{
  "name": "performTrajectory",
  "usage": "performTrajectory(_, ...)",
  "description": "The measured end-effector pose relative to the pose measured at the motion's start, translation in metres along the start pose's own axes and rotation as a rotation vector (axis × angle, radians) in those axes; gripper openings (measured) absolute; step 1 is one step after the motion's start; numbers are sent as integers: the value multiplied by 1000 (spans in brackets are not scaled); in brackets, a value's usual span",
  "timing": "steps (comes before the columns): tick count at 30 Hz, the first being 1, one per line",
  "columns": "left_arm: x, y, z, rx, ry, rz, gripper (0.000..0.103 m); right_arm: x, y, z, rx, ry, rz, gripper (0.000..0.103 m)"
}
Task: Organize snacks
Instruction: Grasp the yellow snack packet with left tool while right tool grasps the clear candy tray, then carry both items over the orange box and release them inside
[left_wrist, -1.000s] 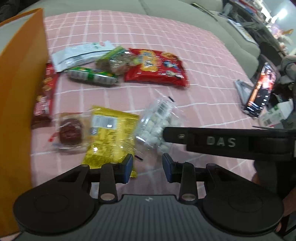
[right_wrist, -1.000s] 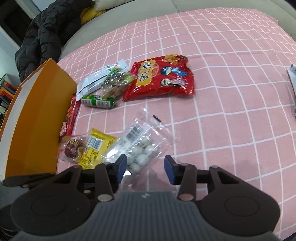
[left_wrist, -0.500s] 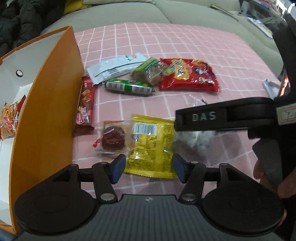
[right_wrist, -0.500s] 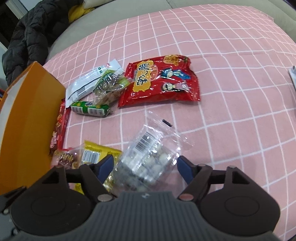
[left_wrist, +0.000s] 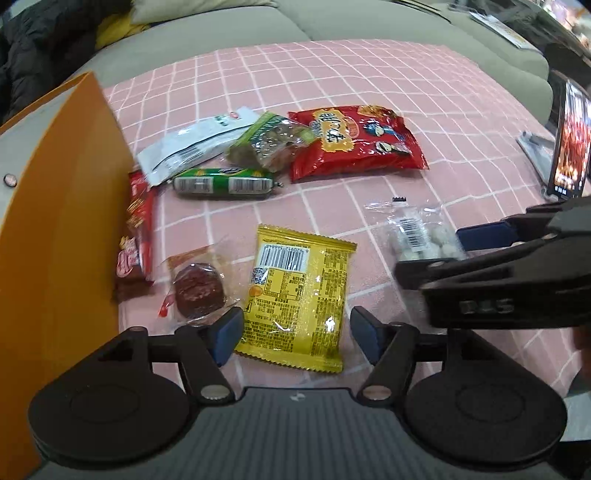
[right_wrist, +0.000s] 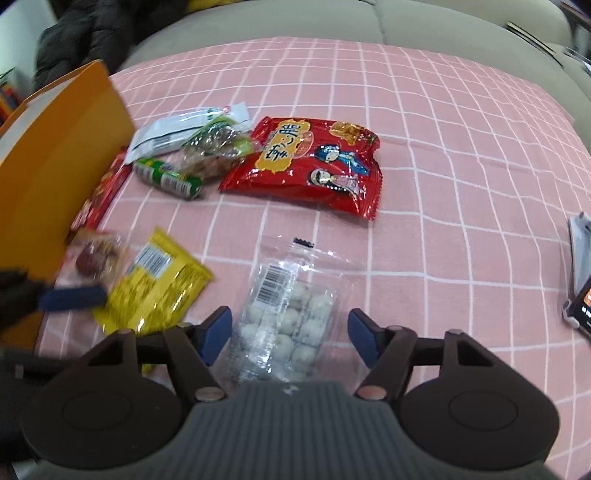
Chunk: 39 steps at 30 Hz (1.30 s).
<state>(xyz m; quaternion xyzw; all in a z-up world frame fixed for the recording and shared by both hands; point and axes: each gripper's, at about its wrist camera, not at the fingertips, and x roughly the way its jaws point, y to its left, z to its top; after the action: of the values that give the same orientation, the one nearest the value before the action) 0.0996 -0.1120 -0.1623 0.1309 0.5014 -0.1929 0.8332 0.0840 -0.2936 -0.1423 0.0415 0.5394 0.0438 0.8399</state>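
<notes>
- The clear plastic bag of white round candies (right_wrist: 286, 325) lies on the pink checked cloth (right_wrist: 424, 166), long axis toward twelve o'clock.
- My right gripper (right_wrist: 290, 334) straddles it, jaws closing, pads not yet touching.
- My left gripper (left_wrist: 295, 338) is opening over the yellow foil packet (left_wrist: 295, 291); my right is nearer the candies.

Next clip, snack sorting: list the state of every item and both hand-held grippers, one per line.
Left hand-held gripper: jaws opening, astride the yellow packet.
Right hand-held gripper: jaws closing around the clear bag, pads not yet touching.
Yellow packet: flat, barcode side up, sealed.
Clear bag of white balls: flat, sealed.
Red snack bag: flat, face up.
Green sausage: lying on its side.
Orange box: open.
Phone: propped up, screen lit.
</notes>
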Motion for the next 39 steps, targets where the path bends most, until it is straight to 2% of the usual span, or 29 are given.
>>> performTrajectory(3, 3, -4, 1, 62, -15, 14, 78, -5, -9, -2, -29, 6, 29, 59)
performTrajectory(7, 5, 1, 5, 80, -24, 11, 78, -11, -9, -6, -120, 14, 29, 61)
performTrajectory(16, 17, -11, 16, 247, -43, 19, 80, -12, 2, -13, -190, 27, -14, 65)
performTrajectory(21, 22, -1, 21, 183, -25, -24, 81, -8, 6, -12, -179, 27, -35, 64)
performTrajectory(24, 23, 8, 22, 90, 6, -61, 73, -6, 10, -13, -205, 29, -62, 60)
performTrajectory(29, 18, 5, 24, 46, 27, -30, 60, -7, 13, -14, -201, 22, -73, 55)
performTrajectory(33, 13, 4, 24, 35, 29, -21, 59, -9, 15, -12, -189, 35, -78, 53)
performTrajectory(39, -17, 5, 24, 9, 1, -15, 59, -27, 20, -16, -177, 9, -54, 52)
